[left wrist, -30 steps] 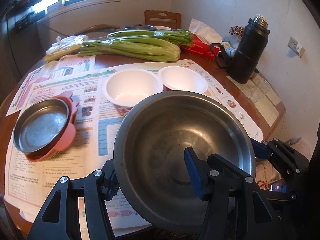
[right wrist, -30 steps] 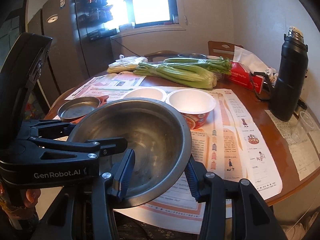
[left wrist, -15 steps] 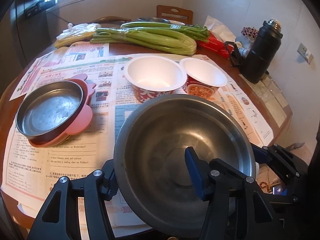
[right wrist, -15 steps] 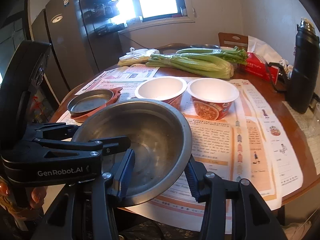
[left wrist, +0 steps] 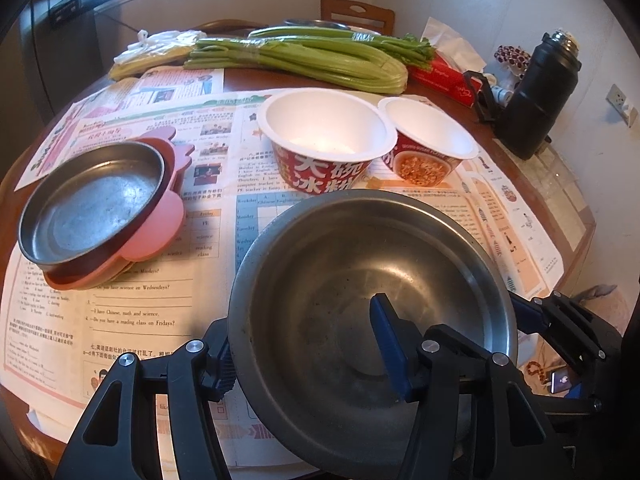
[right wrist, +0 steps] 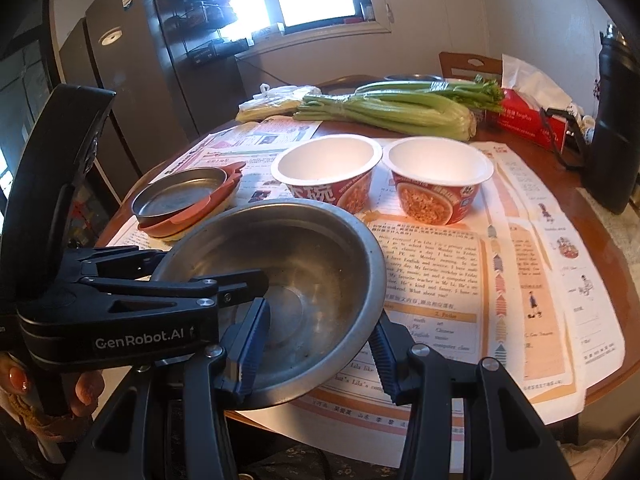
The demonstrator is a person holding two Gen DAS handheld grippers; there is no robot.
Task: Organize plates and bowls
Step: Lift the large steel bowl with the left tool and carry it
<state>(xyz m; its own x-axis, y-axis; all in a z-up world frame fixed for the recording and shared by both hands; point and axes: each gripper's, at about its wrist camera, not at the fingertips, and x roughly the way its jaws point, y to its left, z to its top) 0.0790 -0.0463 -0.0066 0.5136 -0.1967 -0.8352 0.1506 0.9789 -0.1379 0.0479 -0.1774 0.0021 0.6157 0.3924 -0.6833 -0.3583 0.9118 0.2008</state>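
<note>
A large steel bowl [left wrist: 360, 280] [right wrist: 304, 256] is held over the near edge of the table by both grippers. My left gripper [left wrist: 308, 352] is shut on its left rim, one finger inside and one outside. My right gripper [right wrist: 316, 352] is shut on its right rim the same way. Two empty red paper noodle bowls [left wrist: 324, 128] [left wrist: 430, 132] stand side by side behind it; they also show in the right wrist view [right wrist: 326, 162] [right wrist: 438, 164]. A steel plate [left wrist: 92, 204] [right wrist: 180, 196] rests on stacked pink plates [left wrist: 160, 232] at the left.
Newspaper sheets [left wrist: 192, 280] cover the round wooden table [right wrist: 560, 184]. Celery bunches [left wrist: 304, 60], a plastic bag [left wrist: 152, 52], a red tissue box [left wrist: 444, 72] and a black thermos [left wrist: 536, 100] stand at the back and right. A chair [left wrist: 356, 12] is behind the table.
Both grippers have moved forward and lower with the steel bowl, so the noodle bowls and the stacked plates now appear closer. The grip on the bowl is unchanged.
</note>
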